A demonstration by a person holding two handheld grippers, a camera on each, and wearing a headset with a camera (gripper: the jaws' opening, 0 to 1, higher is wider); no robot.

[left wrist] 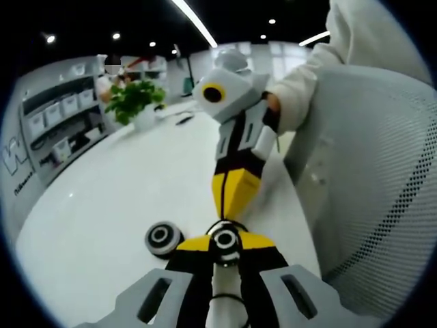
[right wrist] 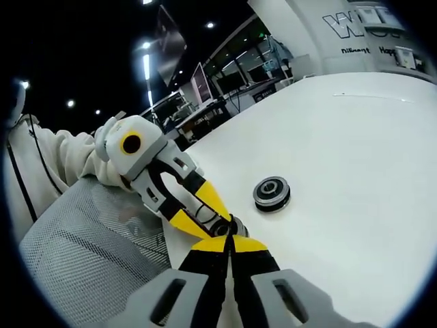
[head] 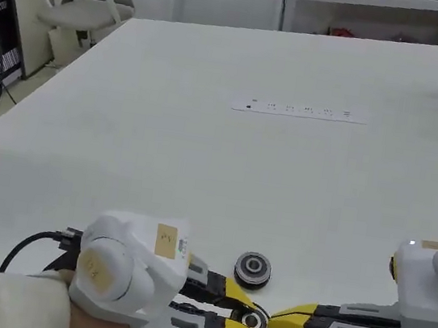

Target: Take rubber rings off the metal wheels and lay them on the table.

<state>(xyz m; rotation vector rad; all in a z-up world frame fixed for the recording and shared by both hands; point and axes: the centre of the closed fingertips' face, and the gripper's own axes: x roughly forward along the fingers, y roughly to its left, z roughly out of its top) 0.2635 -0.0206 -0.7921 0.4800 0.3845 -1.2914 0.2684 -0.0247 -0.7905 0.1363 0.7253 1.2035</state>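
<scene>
Metal wheel [left wrist: 224, 240] seemingly in left gripper [left wrist: 224, 246]

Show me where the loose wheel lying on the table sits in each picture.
Head view: loose wheel low centre.
Left gripper view: lower left of centre.
Right gripper view: right of centre.
Shared landmark: the held wheel in the left gripper, just beside it.
</scene>
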